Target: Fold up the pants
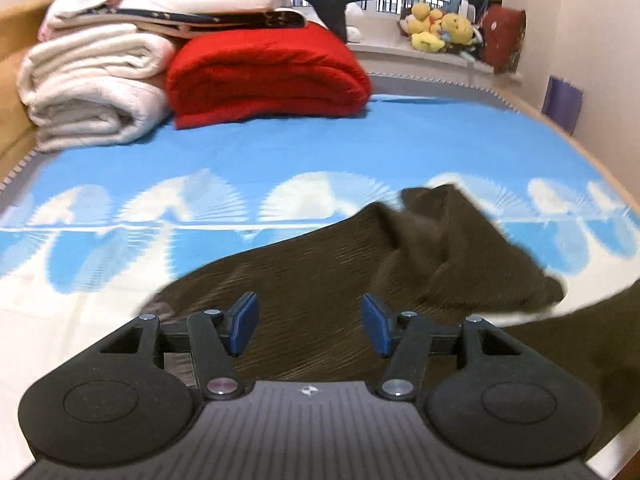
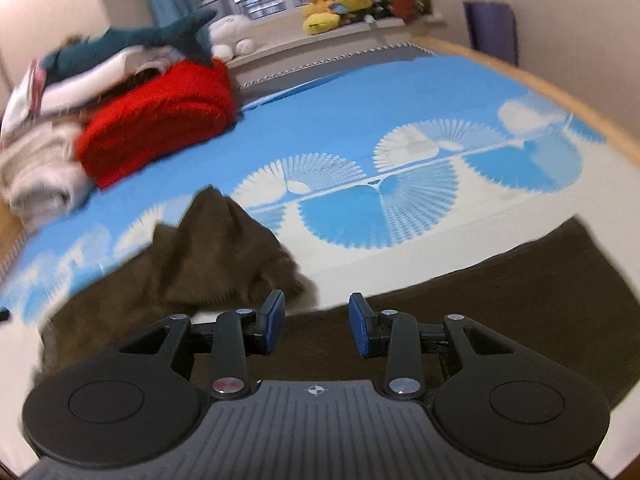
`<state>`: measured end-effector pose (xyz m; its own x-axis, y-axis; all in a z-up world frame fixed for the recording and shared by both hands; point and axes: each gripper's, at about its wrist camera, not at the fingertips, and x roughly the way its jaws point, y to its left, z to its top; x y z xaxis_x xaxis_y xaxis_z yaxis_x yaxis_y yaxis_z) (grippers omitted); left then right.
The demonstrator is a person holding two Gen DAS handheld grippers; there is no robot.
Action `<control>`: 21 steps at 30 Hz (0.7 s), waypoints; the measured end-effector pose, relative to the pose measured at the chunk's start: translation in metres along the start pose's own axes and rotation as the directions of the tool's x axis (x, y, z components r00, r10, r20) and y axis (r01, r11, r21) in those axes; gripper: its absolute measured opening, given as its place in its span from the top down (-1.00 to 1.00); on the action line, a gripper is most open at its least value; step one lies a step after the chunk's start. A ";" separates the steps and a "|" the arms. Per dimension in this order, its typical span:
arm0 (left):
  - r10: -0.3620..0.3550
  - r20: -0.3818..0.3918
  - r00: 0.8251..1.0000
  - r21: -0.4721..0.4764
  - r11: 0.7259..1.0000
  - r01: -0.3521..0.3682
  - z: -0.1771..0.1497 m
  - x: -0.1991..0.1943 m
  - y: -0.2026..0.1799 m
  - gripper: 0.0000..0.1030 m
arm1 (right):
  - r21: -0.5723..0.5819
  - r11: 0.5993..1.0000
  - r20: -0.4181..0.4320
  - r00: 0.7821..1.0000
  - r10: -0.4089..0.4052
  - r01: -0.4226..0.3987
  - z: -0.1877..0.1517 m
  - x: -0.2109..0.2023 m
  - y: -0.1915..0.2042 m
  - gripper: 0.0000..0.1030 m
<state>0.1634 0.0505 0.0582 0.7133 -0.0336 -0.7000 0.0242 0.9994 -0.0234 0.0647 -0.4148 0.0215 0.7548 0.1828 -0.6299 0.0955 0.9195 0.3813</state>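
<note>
Our left claw [image 1: 308,326] is spread wide, pinching nothing, with the brown pants [image 1: 340,272] right under and ahead of its blue pads. Our right claw [image 2: 316,324] is spread too, empty, over the same pants [image 2: 500,300]. The cloth lies on the blue-and-white sheet [image 1: 280,140], one end bunched in a rumpled peak ahead. Beyond it sits a red blanket [image 1: 268,76].
</note>
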 end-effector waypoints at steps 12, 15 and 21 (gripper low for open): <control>-0.033 -0.097 0.995 -0.029 0.999 0.030 0.010 0.094 -0.084 0.77 | 0.113 0.993 -0.067 0.997 0.041 -0.034 0.014 0.094 -0.003 0.74; -0.033 -0.121 0.992 -0.011 0.999 0.031 0.010 0.111 -0.085 0.75 | 0.124 0.992 -0.071 0.997 0.045 -0.036 0.017 0.123 -0.007 0.63; -0.075 -0.255 0.964 0.042 0.995 0.088 0.000 0.159 -0.100 0.55 | 0.179 0.982 -0.175 0.981 0.088 -0.056 0.027 0.189 -0.012 0.30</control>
<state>0.2738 -0.0550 -0.0508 0.5069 -0.1073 -0.8553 0.1163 0.9917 -0.0554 0.2231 -0.4004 -0.0837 0.6348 0.3210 -0.7029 0.1674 0.8309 0.5307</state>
